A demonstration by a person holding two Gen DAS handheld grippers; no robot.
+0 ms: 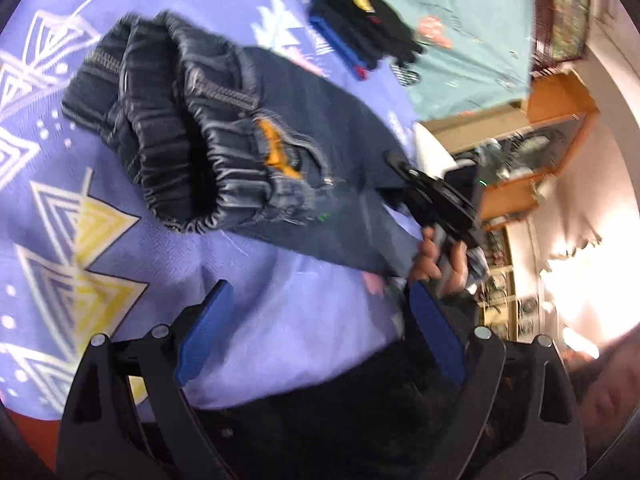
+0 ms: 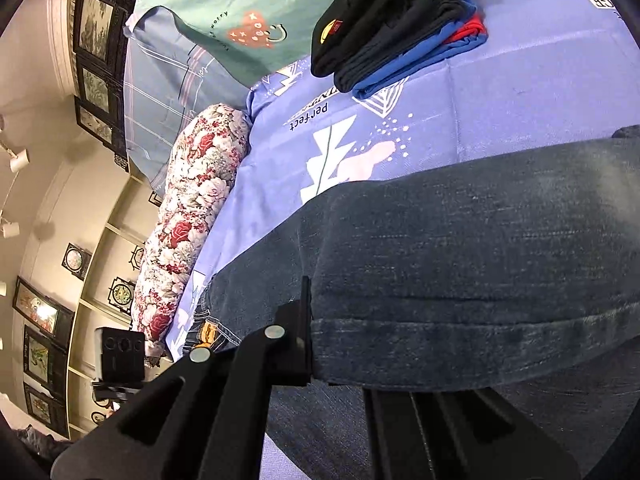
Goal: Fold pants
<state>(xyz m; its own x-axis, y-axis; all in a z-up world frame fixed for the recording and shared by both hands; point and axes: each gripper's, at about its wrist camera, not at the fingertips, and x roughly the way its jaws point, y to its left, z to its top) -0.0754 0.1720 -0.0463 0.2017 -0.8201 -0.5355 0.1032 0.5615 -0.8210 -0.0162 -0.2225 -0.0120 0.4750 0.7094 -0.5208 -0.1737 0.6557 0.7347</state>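
The left wrist view is blurring badly, so seams and prints on the purple bedsheet (image 1: pixel 280 320) are smearing and fine detail is hard to read. The dark denim pants (image 1: pixel 248 152) are lying across that sheet, elastic waistband gaping open toward the camera, an orange patch showing near a pocket. The leg end is running off toward the right gripper (image 1: pixel 424 196), which is showing here only as a dark shape with a hand (image 1: pixel 436 260) behind it; how its fingers are standing is not readable from this side.

The left gripper (image 1: pixel 320 328) is hovering above bare sheet, blue pads (image 1: pixel 204 340) spread wide apart, nothing between them, well short of the waistband.

In the right wrist view the pants (image 2: pixel 460 260) are filling most of the frame. The right gripper (image 2: pixel 340 360) is clamping on a folded edge of denim: one finger (image 2: pixel 300 332) is pressing against the cloth, the other is disappearing under the fabric.

Farther up the bed a stack of folded clothes (image 2: pixel 392 28), black over dark over blue and red, is sitting partly cut off by the frame edge, beside a green pillow (image 2: pixel 240 4). A floral bolster (image 2: pixel 192 216) is lying along the sheet's edge (image 2: pixel 500 92).
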